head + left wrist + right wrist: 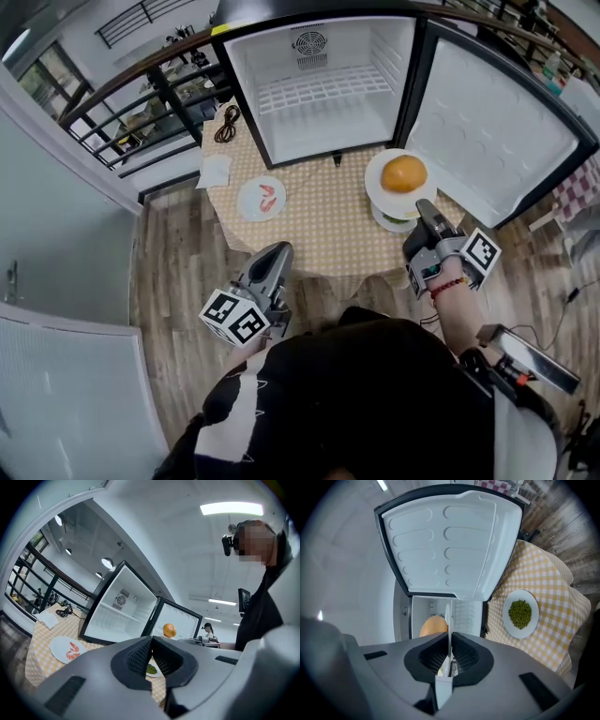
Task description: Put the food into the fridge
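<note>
A small fridge stands open and empty on the checked table. My right gripper is shut on the rim of a white plate that carries a round orange food; it hangs above the table's right side, in front of the fridge. In the right gripper view the plate's edge runs between the shut jaws, with the orange food behind. A plate of green peas lies below. A shrimp plate lies on the left. My left gripper is shut and empty near the table's front edge.
The fridge door swings out to the right. A black cable and a white paper lie at the table's far left. A dark railing runs behind. Wooden floor surrounds the table.
</note>
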The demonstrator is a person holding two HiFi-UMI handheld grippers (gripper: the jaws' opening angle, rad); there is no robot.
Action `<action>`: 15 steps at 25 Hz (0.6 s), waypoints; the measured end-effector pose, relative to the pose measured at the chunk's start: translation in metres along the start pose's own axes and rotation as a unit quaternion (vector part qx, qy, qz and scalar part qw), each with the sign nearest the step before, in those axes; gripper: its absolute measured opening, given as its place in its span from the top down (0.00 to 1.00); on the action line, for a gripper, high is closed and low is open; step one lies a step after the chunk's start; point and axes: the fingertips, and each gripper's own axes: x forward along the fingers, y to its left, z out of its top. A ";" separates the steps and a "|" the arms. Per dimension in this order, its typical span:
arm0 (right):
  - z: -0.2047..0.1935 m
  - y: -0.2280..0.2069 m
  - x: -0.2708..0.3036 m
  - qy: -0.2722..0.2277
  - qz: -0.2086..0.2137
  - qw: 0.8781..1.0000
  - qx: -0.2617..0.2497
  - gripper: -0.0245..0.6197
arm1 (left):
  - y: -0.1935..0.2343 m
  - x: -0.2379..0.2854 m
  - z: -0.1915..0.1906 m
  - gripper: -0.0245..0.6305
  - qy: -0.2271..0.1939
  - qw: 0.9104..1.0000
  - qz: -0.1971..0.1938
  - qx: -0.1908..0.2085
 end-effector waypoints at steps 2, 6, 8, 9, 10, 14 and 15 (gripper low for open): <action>-0.002 0.005 0.003 -0.004 0.000 1.000 -0.002 0.92 | 0.006 0.000 -0.001 0.94 0.004 1.000 -0.004 -0.005; -0.003 0.018 0.026 -0.009 0.004 1.000 0.000 0.92 | 0.018 0.004 0.007 0.94 0.015 1.000 -0.014 0.001; -0.003 0.022 0.044 -0.009 0.010 1.000 0.010 0.92 | 0.031 0.004 0.015 0.94 0.012 1.000 -0.004 0.002; -0.002 0.024 0.054 -0.009 0.013 1.000 0.015 0.92 | 0.037 0.003 0.018 0.94 0.011 1.000 0.001 0.001; -0.001 0.026 0.063 -0.010 0.016 1.000 0.018 0.92 | 0.043 0.004 0.021 0.94 0.011 1.000 0.007 0.000; 0.010 0.036 0.102 -0.021 0.025 0.999 0.017 0.92 | 0.061 0.011 0.034 0.94 0.013 1.000 0.016 -0.003; 0.013 0.038 0.111 -0.024 0.027 0.999 0.015 0.92 | 0.065 0.013 0.036 0.94 0.014 1.000 0.016 -0.003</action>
